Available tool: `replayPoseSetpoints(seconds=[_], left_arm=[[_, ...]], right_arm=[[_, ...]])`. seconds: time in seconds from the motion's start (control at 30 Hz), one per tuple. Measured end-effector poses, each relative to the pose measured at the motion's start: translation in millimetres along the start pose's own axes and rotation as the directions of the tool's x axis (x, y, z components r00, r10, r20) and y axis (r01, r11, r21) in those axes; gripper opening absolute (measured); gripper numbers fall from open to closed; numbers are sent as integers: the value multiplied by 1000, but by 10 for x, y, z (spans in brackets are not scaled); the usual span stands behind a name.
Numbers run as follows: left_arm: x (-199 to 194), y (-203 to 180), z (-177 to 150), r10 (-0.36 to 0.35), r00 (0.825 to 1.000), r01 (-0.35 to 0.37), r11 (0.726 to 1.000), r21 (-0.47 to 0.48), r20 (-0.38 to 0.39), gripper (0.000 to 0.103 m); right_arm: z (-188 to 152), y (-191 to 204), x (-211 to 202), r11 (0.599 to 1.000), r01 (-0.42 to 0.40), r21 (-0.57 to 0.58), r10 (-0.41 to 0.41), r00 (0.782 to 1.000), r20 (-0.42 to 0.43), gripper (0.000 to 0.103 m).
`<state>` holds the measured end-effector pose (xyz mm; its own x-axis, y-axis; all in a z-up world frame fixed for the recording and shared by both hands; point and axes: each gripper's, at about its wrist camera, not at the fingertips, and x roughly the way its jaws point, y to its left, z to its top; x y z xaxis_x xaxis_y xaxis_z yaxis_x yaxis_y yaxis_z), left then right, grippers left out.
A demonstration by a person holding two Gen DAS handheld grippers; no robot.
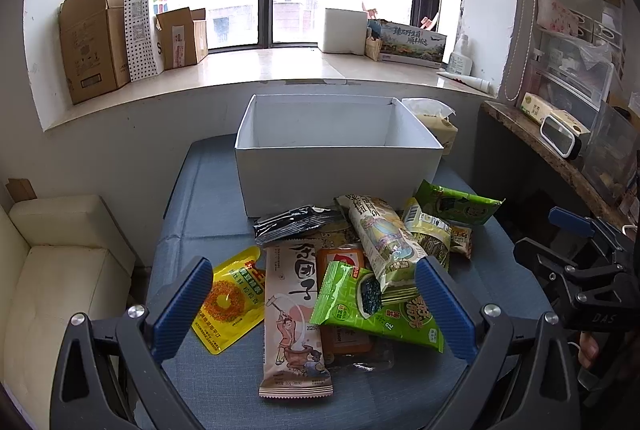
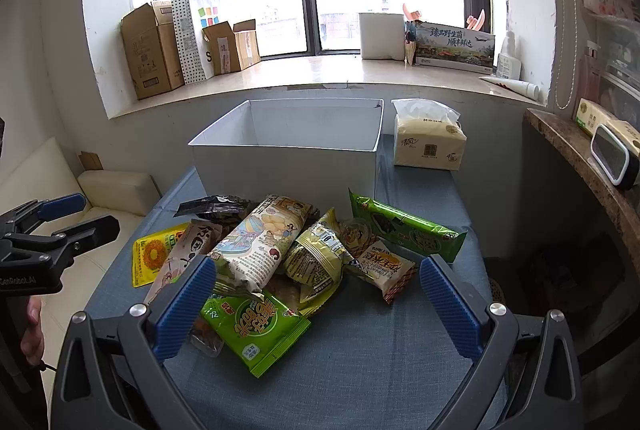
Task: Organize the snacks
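A pile of snack packets lies on the blue table (image 1: 208,214) in front of an empty white box (image 1: 336,146), which also shows in the right wrist view (image 2: 288,150). The pile has a yellow pouch (image 1: 230,304), a long beige bar packet (image 1: 294,314), a green seaweed packet (image 1: 372,304), a black packet (image 1: 296,222) and a tall illustrated packet (image 2: 260,242). My left gripper (image 1: 314,304) is open above the near part of the pile. My right gripper (image 2: 316,304) is open above the pile's near right side and holds nothing.
A tissue pack (image 2: 428,138) stands right of the box. Cardboard boxes (image 1: 92,42) and a paper bag (image 1: 148,22) line the windowsill. A cream sofa (image 1: 60,270) is to the left. A stone shelf (image 2: 584,158) with a clock is to the right.
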<state>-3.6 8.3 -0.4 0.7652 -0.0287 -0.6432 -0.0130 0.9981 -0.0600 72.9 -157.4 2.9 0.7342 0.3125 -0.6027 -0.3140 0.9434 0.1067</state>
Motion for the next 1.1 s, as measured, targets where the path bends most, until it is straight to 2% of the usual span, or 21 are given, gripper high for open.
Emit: replayPoseSetpoints(seconds=[0.3, 0.53, 0.63, 0.77, 0.87, 1.03, 1.07, 1.1], left_arm=[[-9, 4, -5, -5, 1000, 5, 1000, -1, 10, 103], [3, 34, -37, 3, 1000, -3, 1000, -1, 5, 103], [8, 63, -53, 9, 1000, -9, 1000, -5, 1, 103], [23, 109, -82, 21, 1000, -21, 1000, -10, -5, 103], [50, 162, -109, 31, 999, -31, 999, -20, -15, 103], [79, 242, -157, 44, 999, -45, 999, -30, -28, 103], [89, 259, -170, 49, 998, -50, 998, -31, -31, 103], [100, 281, -182, 56, 998, -58, 998, -33, -36, 103]], right_arm=[[-14, -27, 32, 1000, 8, 3, -8, 1000, -3, 103], [42, -355, 344, 999, 39, -7, -39, 999, -29, 103], [115, -528, 596, 996, 63, -56, -66, 996, -58, 103], [220, -714, 1005, 979, 95, -179, -117, 986, -117, 103], [286, -839, 1295, 968, 63, -244, -107, 979, -172, 103], [314, -931, 1643, 951, 55, -305, -135, 959, -248, 103], [306, -929, 1688, 948, 49, -315, -136, 956, -260, 96], [285, -924, 1727, 946, 37, -322, -131, 952, -276, 78]])
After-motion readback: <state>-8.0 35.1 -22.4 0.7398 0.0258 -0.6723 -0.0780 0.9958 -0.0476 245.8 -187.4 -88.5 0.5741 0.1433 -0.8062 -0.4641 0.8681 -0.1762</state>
